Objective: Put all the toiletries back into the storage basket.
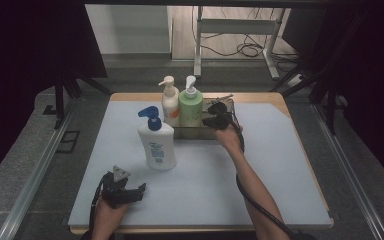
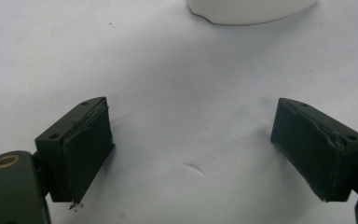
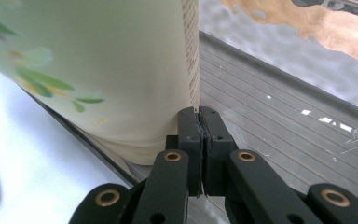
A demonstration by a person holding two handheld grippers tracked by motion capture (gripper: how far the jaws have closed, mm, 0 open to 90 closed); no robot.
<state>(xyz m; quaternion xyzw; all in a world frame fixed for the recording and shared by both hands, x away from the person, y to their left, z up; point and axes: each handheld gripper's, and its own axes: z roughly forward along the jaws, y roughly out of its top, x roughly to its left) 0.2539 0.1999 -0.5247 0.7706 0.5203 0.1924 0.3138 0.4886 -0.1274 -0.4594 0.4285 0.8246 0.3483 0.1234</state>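
While the right gripper (image 3: 199, 116), jaws pressed together on nothing, rests beside the green bottle (image 1: 190, 107) in the tray (image 1: 227, 107), it should part before grasping; the left gripper (image 2: 193, 149) waits spread.

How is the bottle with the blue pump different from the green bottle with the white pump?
The blue-pump bottle has a white body; the green bottle is pale green with a leaf print. The blue-pump bottle stands free on the table mat, nearer the person; the green bottle stands in the metal tray at the back, with the right gripper shut beside it. Both are upright pump bottles.
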